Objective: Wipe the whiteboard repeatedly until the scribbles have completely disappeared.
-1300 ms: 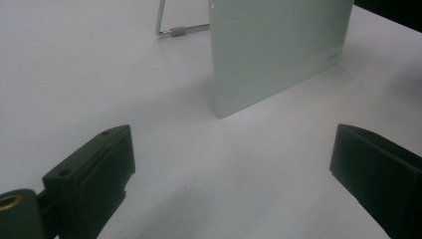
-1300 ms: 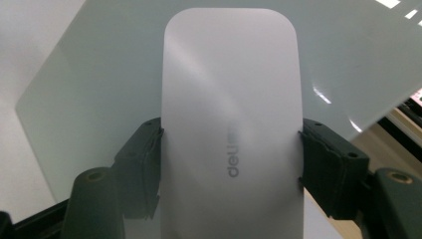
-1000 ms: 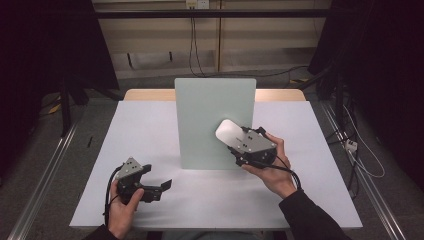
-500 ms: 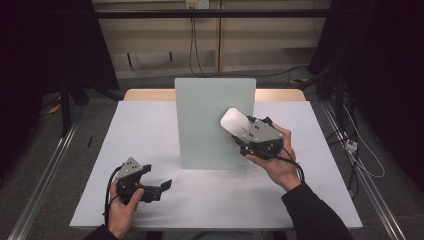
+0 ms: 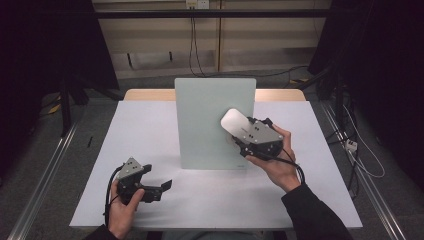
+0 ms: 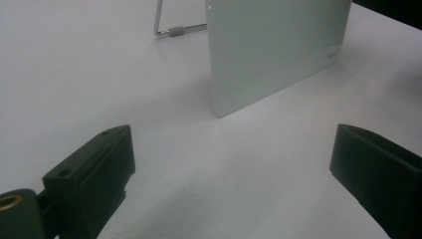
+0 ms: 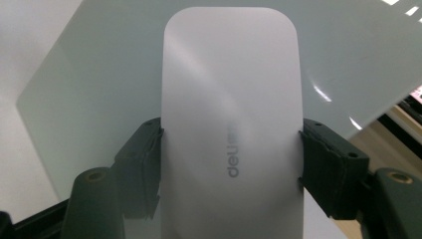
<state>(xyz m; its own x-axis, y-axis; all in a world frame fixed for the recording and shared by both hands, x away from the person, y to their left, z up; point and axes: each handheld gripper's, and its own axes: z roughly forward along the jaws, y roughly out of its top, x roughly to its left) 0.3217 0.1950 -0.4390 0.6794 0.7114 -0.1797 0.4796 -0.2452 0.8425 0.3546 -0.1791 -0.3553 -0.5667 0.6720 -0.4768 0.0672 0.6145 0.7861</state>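
At desk's near-left edge the left gripper (image 5: 159, 189) rests with jaws spread, nothing between them.
Rightward, the right gripper (image 5: 239, 141) pinches a white eraser pad (image 7: 231, 124) by its long sides, against the standing glass board (image 5: 215, 122); pushing hard could tip the board, or the smooth pad may slip.

A glossy white eraser (image 7: 231, 124) with a grey "deli" logo sits between the black jaws of the right gripper (image 5: 240, 135), against a pale grey-green whiteboard (image 5: 212, 115) that catches bright glints. The table (image 5: 150, 130) is covered in plain white, with a light wood edge at the back. The left gripper (image 5: 162, 187) is black too, topped by a grey plate.
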